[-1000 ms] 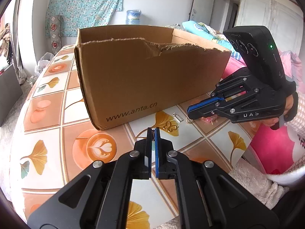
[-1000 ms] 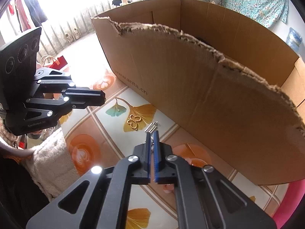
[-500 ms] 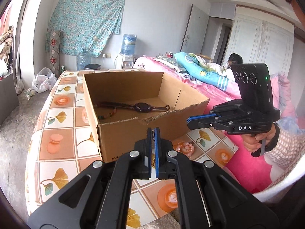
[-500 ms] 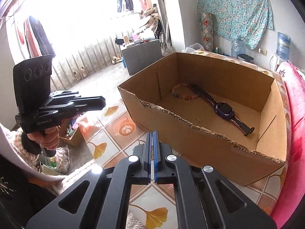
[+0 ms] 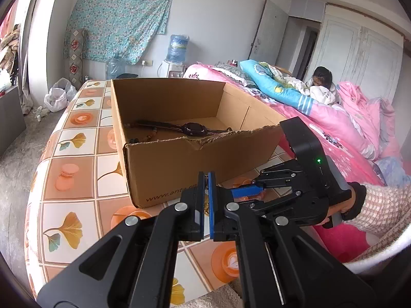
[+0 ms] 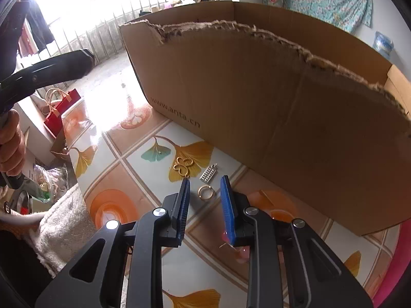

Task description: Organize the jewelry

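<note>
A table (image 5: pixel 64 169) with a tiled cloth of orange cups and ginkgo leaves carries a cardboard box (image 5: pixel 195 164) with a torn near wall. Behind the table, on the right, there is a pink bed (image 5: pixel 341 120), and a water bottle (image 5: pixel 177 47) stands at the far wall.

Inside the box, a watch (image 5: pixel 192 129) lies on the floor, and a bead bracelet (image 5: pixel 151 134) lies just left of it.

The left gripper (image 5: pixel 206 179) is above the near edge of the table, in front of the box. Its jaws are together and nothing is between them. The right gripper (image 6: pixel 205 183) is low over the table, near the box wall, and its jaws are opening. A gold ring (image 6: pixel 205 192) lies on the cloth in the gap between them; the pads do not press on it.

Just beyond the ring lies a small silver comb pin (image 6: pixel 208 173), and to its left a gold clover piece (image 6: pixel 183 167) rests on a leaf. Under the right finger a small pink piece (image 6: pixel 227 236) is partly hidden.
</note>
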`<state>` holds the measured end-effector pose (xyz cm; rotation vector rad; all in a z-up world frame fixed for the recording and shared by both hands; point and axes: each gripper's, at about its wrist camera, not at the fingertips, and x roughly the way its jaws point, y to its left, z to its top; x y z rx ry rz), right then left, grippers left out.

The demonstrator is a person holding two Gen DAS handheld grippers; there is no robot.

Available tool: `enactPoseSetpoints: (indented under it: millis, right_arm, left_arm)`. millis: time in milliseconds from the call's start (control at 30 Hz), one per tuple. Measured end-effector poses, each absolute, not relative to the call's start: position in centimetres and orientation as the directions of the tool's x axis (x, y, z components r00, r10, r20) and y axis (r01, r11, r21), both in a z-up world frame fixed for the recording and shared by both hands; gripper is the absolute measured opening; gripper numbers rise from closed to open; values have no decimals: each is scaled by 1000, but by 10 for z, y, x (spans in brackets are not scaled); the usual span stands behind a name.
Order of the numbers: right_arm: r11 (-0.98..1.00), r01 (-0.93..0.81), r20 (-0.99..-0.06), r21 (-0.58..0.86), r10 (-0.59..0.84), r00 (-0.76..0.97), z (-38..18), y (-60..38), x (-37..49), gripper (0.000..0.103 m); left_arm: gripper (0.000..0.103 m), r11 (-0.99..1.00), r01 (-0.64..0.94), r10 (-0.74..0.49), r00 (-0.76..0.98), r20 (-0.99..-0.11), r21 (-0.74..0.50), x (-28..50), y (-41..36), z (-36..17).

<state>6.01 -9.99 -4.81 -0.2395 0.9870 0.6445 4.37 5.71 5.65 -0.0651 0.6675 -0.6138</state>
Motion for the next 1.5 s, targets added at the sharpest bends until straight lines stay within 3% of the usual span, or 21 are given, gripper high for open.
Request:
enactPoseSetpoints:
  millis: [67, 333, 467, 567, 700, 900, 1167, 1400, 1500]
  right_arm:
    - [787, -613, -838, 68, 378, 393, -48, -99, 60, 12]
    - [789, -606, -831, 102, 403, 384, -50, -106, 64, 12]
    - [798, -590, -825, 124, 413, 385, -50, -109, 65, 11]
    - [802, -579, -819, 145, 426, 385, -49, -118, 66, 11]
    - [808, -562, -803, 175, 448, 393, -44, -129, 68, 11]
    - [817, -532, -772, 224, 482, 415, -34, -146, 72, 11]
    - [805, -520, -737, 287, 532, 416, -29, -161, 75, 11]
    - [791, -524, -722, 314, 558, 409, -29, -160, 78, 11]
    - [790, -524, -718, 319, 562, 410, -30, -158, 76, 11]
  left_arm:
    - [2, 821, 502, -558, 612, -560, -271, 45, 61, 54]
    - [2, 728, 432, -684, 504, -527, -532, 63, 87, 26]
    - [2, 732, 403, -680, 483, -551, -550, 68, 89, 14]
    - [6, 750, 415, -662, 462, -591, -515, 68, 79, 7]
    - [21, 797, 464, -589, 457, -667, -386, 67, 52, 1]
    - [29, 820, 522, -501, 458, -734, -234, 67, 19, -12]
    - [28, 829, 544, -428, 463, -776, -133, 63, 10, -19]
    - [10, 829, 557, -366, 479, -798, -46, 60, 6, -23]
    - [10, 817, 577, -357, 477, -803, -20, 60, 3, -23]
